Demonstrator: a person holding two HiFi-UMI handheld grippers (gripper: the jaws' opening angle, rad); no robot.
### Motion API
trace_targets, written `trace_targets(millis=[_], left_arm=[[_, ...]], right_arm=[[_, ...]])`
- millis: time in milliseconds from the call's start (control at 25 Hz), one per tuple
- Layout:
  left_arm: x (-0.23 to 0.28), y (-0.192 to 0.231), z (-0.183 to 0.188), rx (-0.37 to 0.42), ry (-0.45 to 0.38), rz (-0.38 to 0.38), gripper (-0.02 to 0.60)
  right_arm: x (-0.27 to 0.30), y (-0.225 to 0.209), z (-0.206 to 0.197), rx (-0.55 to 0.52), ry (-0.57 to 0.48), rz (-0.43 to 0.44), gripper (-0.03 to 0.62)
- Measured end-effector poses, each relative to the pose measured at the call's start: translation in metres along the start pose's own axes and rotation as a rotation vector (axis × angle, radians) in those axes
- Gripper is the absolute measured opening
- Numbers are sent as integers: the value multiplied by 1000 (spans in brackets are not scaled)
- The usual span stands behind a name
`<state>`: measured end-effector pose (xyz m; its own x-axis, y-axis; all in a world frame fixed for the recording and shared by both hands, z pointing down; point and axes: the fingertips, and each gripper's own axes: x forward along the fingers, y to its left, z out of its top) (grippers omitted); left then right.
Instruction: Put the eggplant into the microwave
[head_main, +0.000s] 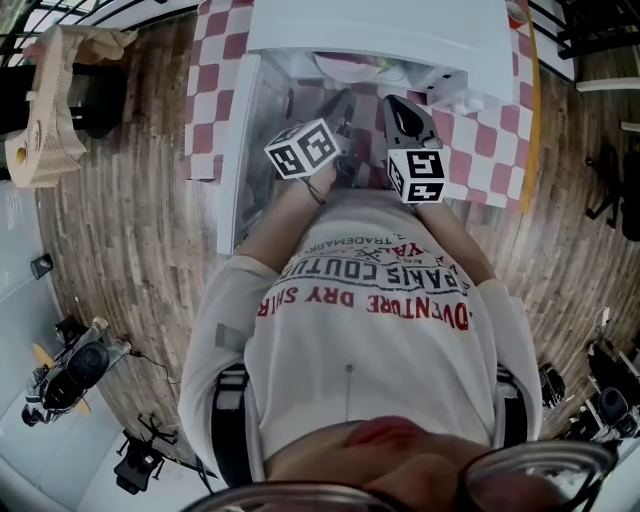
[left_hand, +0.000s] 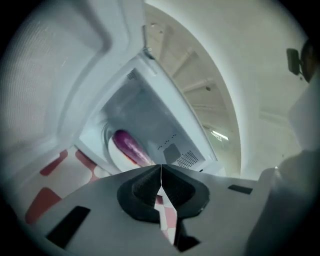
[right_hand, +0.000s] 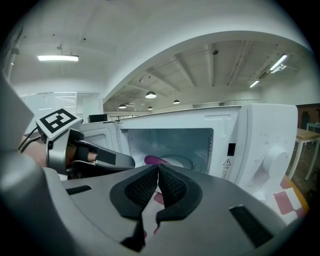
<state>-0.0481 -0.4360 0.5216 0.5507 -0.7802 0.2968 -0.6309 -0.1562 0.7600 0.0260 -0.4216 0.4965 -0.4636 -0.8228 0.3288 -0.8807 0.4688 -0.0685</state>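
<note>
The white microwave (head_main: 380, 35) stands open on a red-and-white checked table (head_main: 215, 70), its door (head_main: 235, 150) swung out to the left. The purple eggplant (left_hand: 131, 147) lies on the white turntable plate (left_hand: 116, 152) inside the cavity, and the right gripper view also shows the eggplant (right_hand: 156, 160). My left gripper (left_hand: 161, 172) is shut and empty, just in front of the opening and rolled to one side. My right gripper (right_hand: 158, 172) is also shut with nothing in it, beside the left gripper (right_hand: 127, 162) and a little further back. In the head view the left gripper (head_main: 343, 103) and right gripper (head_main: 403, 112) both point at the cavity.
The microwave's control panel with its round knob (right_hand: 272, 157) is right of the cavity. The open door (right_hand: 102, 132) stands left of the left gripper. On the wooden floor, a cardboard piece (head_main: 45, 110) lies at the left and camera gear (head_main: 70, 375) at the lower left.
</note>
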Motion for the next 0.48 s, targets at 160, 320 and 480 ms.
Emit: trace_targets(millis=[160, 320, 480], left_arm=[[-12, -31, 20, 420, -45, -18, 29], [-20, -56, 31, 740, -88, -26, 29], [-22, -60, 34, 764, -100, -31, 29]], right_arm=[[-3, 3, 9, -2, -20, -19, 26], [-3, 6, 15, -25, -34, -34, 26], [-6, 6, 14, -35, -32, -50, 26]])
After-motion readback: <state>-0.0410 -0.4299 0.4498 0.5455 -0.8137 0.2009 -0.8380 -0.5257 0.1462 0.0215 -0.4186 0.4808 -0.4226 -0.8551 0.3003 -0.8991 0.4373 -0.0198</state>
